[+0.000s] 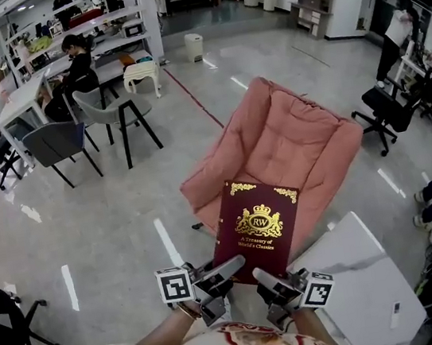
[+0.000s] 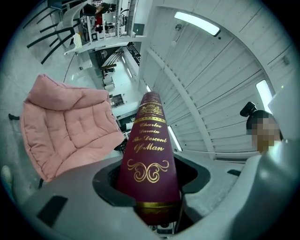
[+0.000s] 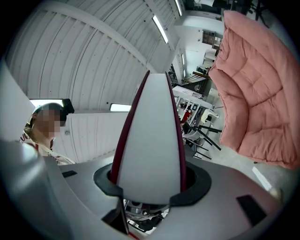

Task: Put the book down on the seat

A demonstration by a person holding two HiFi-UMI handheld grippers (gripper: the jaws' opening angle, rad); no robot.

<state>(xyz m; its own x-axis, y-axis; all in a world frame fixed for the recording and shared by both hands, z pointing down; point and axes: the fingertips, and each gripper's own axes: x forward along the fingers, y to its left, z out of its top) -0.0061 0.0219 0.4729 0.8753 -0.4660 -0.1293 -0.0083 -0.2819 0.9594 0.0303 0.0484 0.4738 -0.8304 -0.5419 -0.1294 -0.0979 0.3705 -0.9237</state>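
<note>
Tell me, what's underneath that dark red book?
The pink chair lies below the book, which the left tool and right tool grip at its near edge. The book covers the seat's front, so nothing there can be seen.

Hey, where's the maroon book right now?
In the head view the maroon book is low centre, held at its near edge by the left tool and right tool, just in front of the pink chair.
</note>
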